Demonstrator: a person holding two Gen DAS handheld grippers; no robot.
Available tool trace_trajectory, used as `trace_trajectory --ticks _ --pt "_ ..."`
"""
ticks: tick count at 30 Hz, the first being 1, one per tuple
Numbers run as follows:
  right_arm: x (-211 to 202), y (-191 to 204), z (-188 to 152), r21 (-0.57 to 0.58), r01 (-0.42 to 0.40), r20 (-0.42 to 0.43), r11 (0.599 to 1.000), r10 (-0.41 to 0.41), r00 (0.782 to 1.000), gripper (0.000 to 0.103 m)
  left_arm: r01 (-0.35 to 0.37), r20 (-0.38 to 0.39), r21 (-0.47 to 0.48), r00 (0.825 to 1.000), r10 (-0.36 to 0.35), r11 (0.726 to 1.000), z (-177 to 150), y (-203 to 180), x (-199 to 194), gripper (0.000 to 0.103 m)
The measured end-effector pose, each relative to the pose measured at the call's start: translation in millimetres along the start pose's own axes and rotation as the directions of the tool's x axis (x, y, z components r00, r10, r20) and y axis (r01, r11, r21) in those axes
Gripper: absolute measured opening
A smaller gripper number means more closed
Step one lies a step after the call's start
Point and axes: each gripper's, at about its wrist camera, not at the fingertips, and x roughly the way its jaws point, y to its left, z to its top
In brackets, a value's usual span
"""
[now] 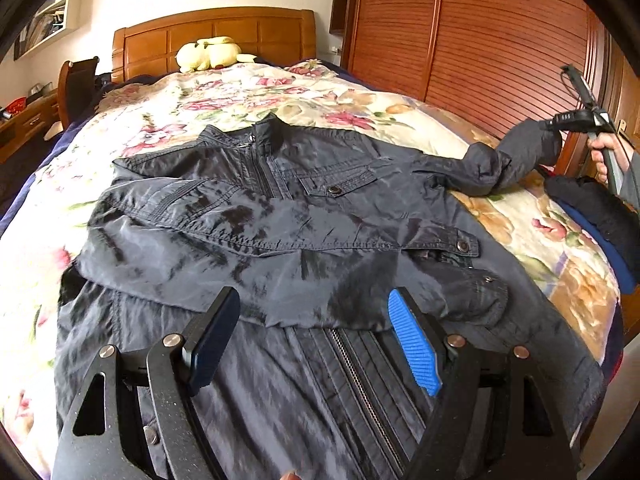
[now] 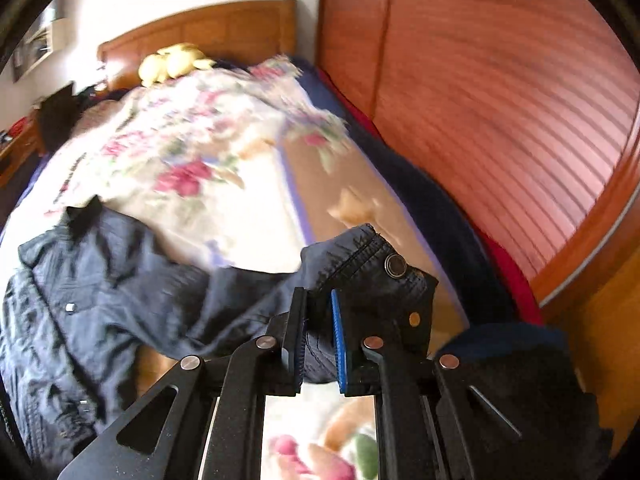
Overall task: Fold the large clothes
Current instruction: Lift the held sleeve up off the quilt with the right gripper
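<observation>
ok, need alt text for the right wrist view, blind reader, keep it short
The right gripper is shut on the snap-buttoned cuff of a dark jacket, holding the sleeve above a floral bedspread. The jacket body lies to the left on the bed; a wooden headboard, yellow plush toy and slatted wooden wardrobe sit behind, blurred.

Bare quilt (image 1: 280, 92) beyond the jacket (image 1: 280, 208); wardrobe (image 1: 480, 40) crowds the right.

The jacket (image 1: 280, 216) is thin dark cloth with a slight sheen, metal zipper and snaps. Wardrobe doors (image 1: 480, 40) are glossy ribbed wood; the bedspread (image 1: 280, 92) is matt floral fabric.
</observation>
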Motion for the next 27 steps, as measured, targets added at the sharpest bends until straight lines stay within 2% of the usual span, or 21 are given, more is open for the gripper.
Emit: trace_trajectory --ticks 12,20,27 --pt "-90.6 93.1 -14.1 -0.199 -0.111 0.117 0.974 0.136 0.984 0.012 -0.046 0.046 -0.064 0.998 0.049 0.997 -16.9 26.6 -56.3 0.078" --pt "-111.3 146.5 -27.8 -0.298 -0.157 0.115 0.941 0.199 0.973 0.012 -0.093 0.082 -0.107 0.991 0.102 0.99 -24.8 52.4 -89.2 0.078" --pt "-112.1 165.7 -21.1 -0.338 -0.192 0.104 0.921 0.239 0.965 0.012 -0.121 0.087 -0.14 0.987 0.134 0.983 -33.4 73.1 -104.6 0.078"
